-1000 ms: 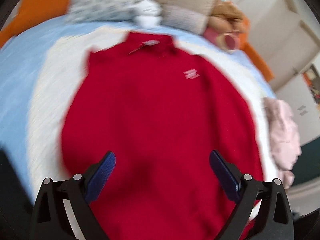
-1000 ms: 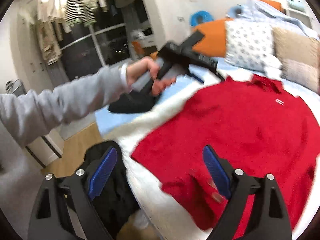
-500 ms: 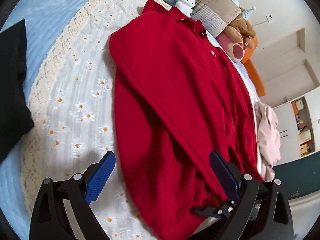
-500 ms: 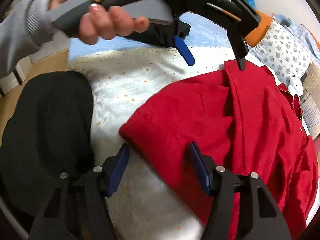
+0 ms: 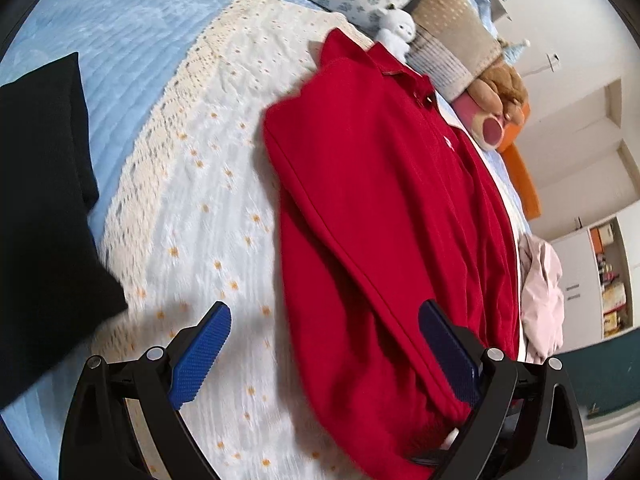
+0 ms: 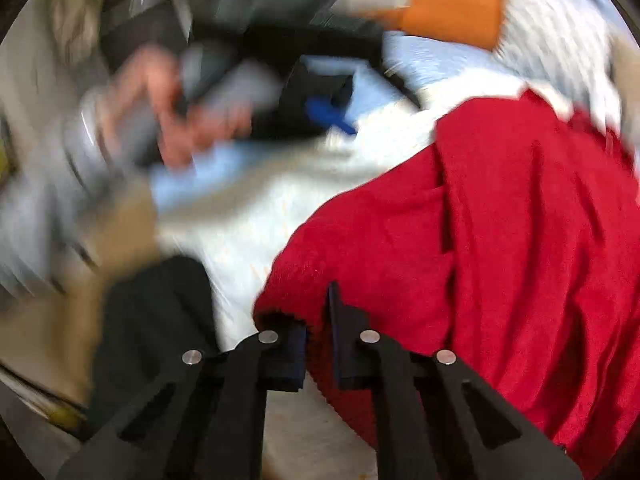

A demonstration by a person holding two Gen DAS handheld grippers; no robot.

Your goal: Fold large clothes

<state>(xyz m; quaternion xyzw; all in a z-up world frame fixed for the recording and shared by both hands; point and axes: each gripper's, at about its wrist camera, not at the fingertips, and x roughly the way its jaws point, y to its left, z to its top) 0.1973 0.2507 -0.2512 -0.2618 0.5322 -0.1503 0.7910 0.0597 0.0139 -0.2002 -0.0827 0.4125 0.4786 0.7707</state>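
Both tools share one build: black angular arms studded with round silver screws, the left tool (image 5: 324, 356) carrying bright blue, fine-textured pads (image 5: 200, 354). The right tool (image 6: 318, 354) has darker navy pads. A blurred bare hand (image 6: 176, 120) emerges from a grey sleeve (image 6: 52, 184) with a pale cuff.

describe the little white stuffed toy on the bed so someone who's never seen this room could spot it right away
Look at the head of the bed, where the pillows line up. Just past the red sweater's collar sits the white stuffed toy: small, fluffy, pure white, unlike the larger brown plush farther along.

A bed covered in a pale blue quilted bedspread (image 5: 120, 40) fills the scene. White built-in cupboards (image 5: 592, 128) line the far right wall, beside open shelving (image 5: 612, 280).
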